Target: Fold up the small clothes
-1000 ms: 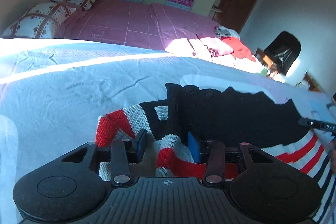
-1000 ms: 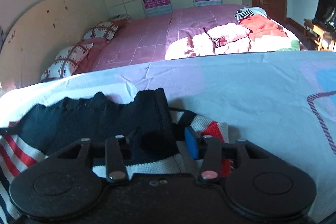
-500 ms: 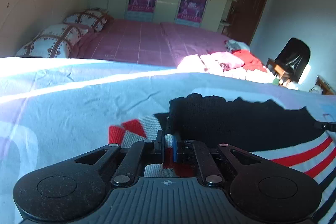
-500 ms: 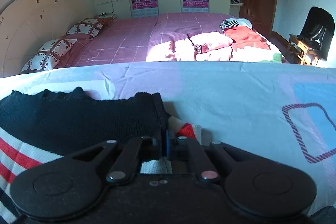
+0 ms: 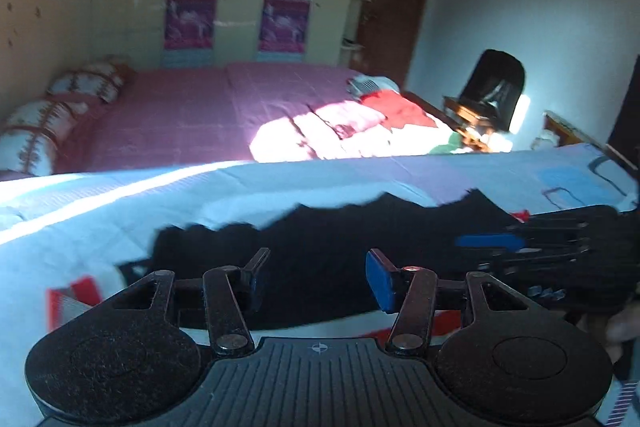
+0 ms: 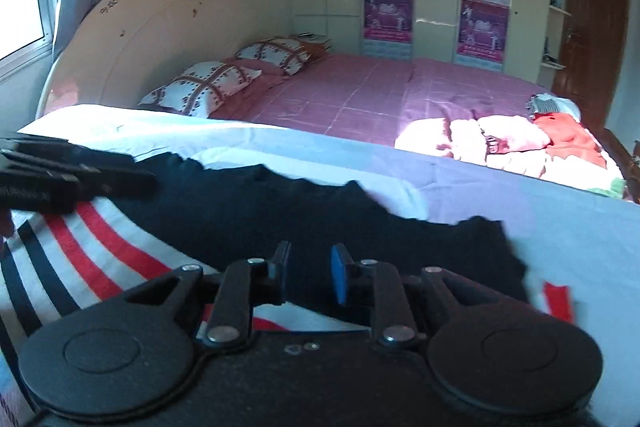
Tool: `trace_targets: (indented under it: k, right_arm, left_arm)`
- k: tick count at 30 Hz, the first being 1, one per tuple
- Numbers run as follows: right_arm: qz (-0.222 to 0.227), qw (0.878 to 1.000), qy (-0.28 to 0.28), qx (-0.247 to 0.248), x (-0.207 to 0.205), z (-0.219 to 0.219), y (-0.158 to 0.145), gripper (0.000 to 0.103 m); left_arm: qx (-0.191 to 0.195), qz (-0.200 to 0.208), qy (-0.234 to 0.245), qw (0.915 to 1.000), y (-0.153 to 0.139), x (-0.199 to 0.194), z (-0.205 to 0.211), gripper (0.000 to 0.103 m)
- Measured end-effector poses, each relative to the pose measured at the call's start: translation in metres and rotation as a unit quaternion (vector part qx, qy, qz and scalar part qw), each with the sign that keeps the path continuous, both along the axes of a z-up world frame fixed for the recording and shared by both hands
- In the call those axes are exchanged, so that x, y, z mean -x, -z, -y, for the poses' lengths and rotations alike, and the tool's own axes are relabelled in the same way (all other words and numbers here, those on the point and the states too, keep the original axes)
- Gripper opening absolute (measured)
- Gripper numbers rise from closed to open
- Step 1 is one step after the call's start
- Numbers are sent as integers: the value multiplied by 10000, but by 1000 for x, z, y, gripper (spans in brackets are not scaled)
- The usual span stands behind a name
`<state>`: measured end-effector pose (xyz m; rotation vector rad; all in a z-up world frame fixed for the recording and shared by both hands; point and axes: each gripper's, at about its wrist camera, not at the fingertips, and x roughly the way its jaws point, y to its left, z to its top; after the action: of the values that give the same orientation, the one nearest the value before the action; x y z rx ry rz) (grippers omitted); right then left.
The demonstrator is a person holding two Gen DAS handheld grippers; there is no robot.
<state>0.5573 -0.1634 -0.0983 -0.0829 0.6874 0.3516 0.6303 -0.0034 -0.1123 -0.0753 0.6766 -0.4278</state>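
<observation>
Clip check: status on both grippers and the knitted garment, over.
Left gripper open, empty. Right gripper open, empty. Black, red and white striped knitted sweater lies on the pale blue sheet, black band uppermost. Nothing in the way.

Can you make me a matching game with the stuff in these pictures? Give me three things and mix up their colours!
Things:
1. sweater under the tongs
2. sheet on the far bed
3. pad on the left tongs' finger

Colours:
A. blue
B. black with red and white stripes
C. pink

Right pairs: 1-B, 2-C, 3-A
</observation>
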Motion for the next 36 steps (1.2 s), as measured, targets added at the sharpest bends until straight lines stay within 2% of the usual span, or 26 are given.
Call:
trace_targets:
  k: [1, 2, 3, 5, 7, 8, 9, 10, 11, 12, 14, 15, 16, 18, 21, 23, 25, 27, 31, 34, 36]
  right_arm:
    - [-79, 9999, -38, 93, -4, -7, 5, 17]
    - [-168, 9996, 10, 221, -7, -9, 11, 17]
    - [-271, 9991, 59, 318, -7, -5, 15, 17]
    - [-131, 9986, 132, 488, 1, 11, 14, 18]
    - [38, 9941, 578, 915, 13, 41, 15, 17]
    - [9, 9934, 802, 823, 17, 63, 14, 15]
    - [-26, 9932, 956, 664, 20, 84, 12, 13]
    - [-14, 9901, 1187, 756, 24, 98, 10, 12]
    - [-6, 9884, 1270, 829, 27, 108, 9, 14]
    - [-51, 9855, 1448, 885, 28, 114, 10, 34]
    - [-124, 9846, 1613, 659, 30, 121, 7, 34]
    - [-67, 9847, 1663, 514, 35, 117, 2, 35]
    - [115, 9861, 1601, 432, 42, 108, -5, 35]
    - [454, 9897, 1326, 297, 59, 83, -18, 34]
    - [321, 9980, 532, 114, 67, 35, -17, 31]
    - [248, 9993, 151, 230, 70, 6, -8, 31]
    - [100, 9993, 5, 373, 69, -13, 1, 31]
    - [-65, 9983, 24, 585, 67, -19, 12, 34]
    - [-2, 9977, 200, 644, 71, 0, 9, 39]
    - [-24, 9942, 639, 866, 76, 29, 8, 46]
    - [-124, 9924, 905, 819, 79, 57, 7, 49]
  left_arm:
    - [214, -306, 174, 9992, 9, -4, 5, 52]
    - [231, -621, 243, 9975, 20, -8, 8, 52]
    - [45, -589, 217, 9980, 29, -1, 12, 51]
    - [-205, -309, 211, 9991, 31, 13, 4, 52]
    - [-267, -177, -182, 9993, 29, 24, -22, 51]
    - [-315, -76, -444, 9985, 30, 30, -40, 51]
    - [-288, -33, -622, 9976, 33, 36, -60, 48]
    - [-21, -59, -658, 9978, 37, 39, -79, 30]
    - [144, -129, -779, 9968, 39, 40, -91, 24]
    - [141, -145, -807, 9965, 37, 41, -94, 23]
    - [-56, -167, -830, 9964, 32, 38, -88, 23]
    - [-206, -166, -892, 9957, 27, 39, -79, 27]
    - [-340, -1, -884, 9955, 18, 42, -68, 50]
    - [-362, 427, -694, 9960, 2, 55, -44, 84]
    - [-429, 427, -291, 9977, -6, 62, -4, 84]
    - [-724, 283, -252, 9967, 1, 65, 20, 84]
    - [-967, 75, -375, 9946, 10, 66, 30, 83]
    - [-1147, -232, -521, 9918, 24, 67, 29, 84]
    - [-1004, -165, -647, 9927, 27, 77, 9, 84]
    - [-1069, -162, -807, 9909, 26, 82, -13, 86]
    - [-1145, -144, -1041, 9878, 28, 88, -35, 89]
